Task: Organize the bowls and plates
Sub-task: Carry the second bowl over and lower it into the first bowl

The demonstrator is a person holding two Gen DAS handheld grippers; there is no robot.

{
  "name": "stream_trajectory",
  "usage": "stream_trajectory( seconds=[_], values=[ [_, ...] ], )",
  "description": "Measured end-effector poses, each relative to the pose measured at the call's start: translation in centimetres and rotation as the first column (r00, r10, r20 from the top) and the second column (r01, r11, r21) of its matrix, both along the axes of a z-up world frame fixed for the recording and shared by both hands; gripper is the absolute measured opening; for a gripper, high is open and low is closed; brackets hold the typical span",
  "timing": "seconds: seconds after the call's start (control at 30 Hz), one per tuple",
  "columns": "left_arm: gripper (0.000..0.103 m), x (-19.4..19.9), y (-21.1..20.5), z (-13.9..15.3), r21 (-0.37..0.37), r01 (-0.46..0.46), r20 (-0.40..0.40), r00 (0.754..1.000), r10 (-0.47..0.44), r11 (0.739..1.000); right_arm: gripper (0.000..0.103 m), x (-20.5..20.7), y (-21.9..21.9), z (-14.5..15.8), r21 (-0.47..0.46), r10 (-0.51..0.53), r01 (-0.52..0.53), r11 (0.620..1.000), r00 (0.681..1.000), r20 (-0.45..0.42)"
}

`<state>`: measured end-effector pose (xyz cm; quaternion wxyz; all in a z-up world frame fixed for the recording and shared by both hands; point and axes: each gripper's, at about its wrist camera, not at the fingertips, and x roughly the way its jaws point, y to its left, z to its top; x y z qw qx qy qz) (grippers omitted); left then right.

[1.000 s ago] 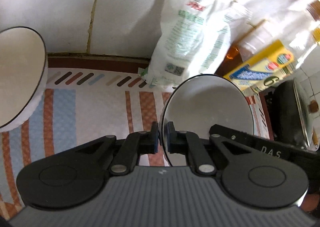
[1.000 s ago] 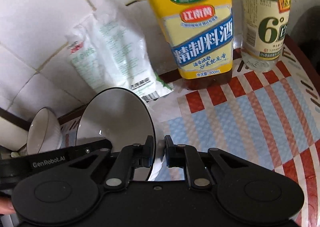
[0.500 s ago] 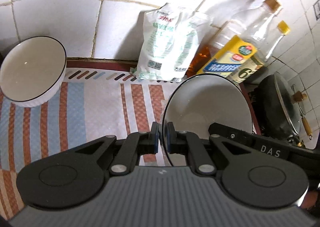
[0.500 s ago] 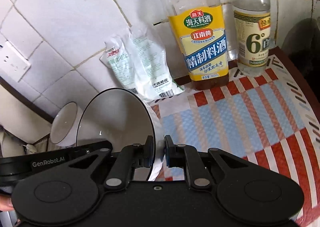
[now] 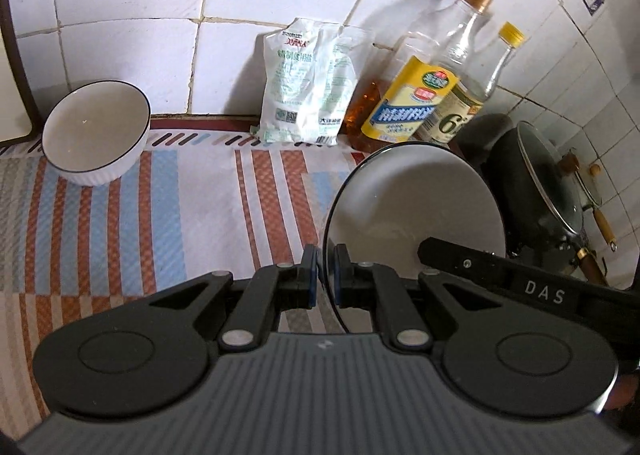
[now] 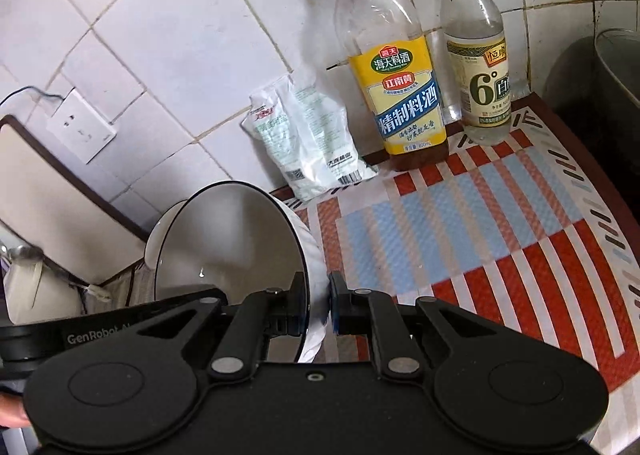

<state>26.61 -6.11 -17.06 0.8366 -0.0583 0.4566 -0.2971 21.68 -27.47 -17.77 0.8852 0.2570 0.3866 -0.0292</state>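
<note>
**Both grippers carry one bowl by its rim**

Clearly, the white ribbed bowl point(image 6: 240, 251) with the black rim hangs above the striped mat point(image 6: 500, 223), pinched from two sides at once. The right gripper point(image 6: 318, 305) has its jaws closed on one stretch of the rim, one pad inside and one against the ribbed outer wall. The left gripper point(image 5: 325, 275) clamps the opposite stretch of the same bowl point(image 5: 416, 211), its jaws drawn narrow with only the thin rim between them. Gripping at two points probably keeps the deep, heavy dish from swinging or slipping, since either pinch alone covers little of the edge.

A second matching bowl point(image 5: 94, 131) rests on the mat near the tiled wall, to the left and well apart from the carried one. It looks like the likely stacking target, so the carried bowl would need to travel over and settle into it squarely. A salt bag point(image 5: 308, 87), a cooking wine bottle point(image 6: 394, 83) and a vinegar bottle point(image 6: 476, 67) stand along the wall, near enough to be knocked.
</note>
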Motion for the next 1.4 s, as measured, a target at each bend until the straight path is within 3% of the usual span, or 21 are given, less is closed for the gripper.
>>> stream_trajectory(
  seconds=[0.53, 0.9, 1.03, 1.27, 1.4],
  values=[
    [0.007, -5.8, -0.4, 1.6, 0.025, 0.073, 0.028, 0.997, -0.074, 0.997, 0.015, -6.9, -0.3, 0.4, 0.054, -0.006, 0.006, 0.999, 1.000, -0.013],
    [0.007, -8.9, -2.9, -0.9, 0.049, 0.147, -0.017, 0.989, -0.146, 0.988, 0.016, -11.5, -2.0, -0.9, 0.094, -0.082, 0.087, 0.992, 0.995, -0.054],
    [0.006, -8.8, -4.0, -2.8, 0.030, 0.151, -0.051, 0.987, -0.150, 0.988, 0.016, -12.1, -3.2, -2.7, 0.111, -0.091, 0.099, 0.989, 0.993, -0.081],
    [0.007, -8.8, -5.6, -5.6, 0.025, 0.166, -0.134, 0.978, -0.161, 0.986, 0.016, -12.0, -4.3, -4.3, 0.072, -0.101, 0.114, 0.991, 0.981, -0.166],
    [0.006, -7.8, -6.5, -6.9, 0.036, 0.116, -0.220, 0.970, -0.105, 0.993, 0.020, -11.3, -3.4, -4.8, -0.049, -0.101, 0.093, 0.994, 0.976, -0.194]
  ],
)
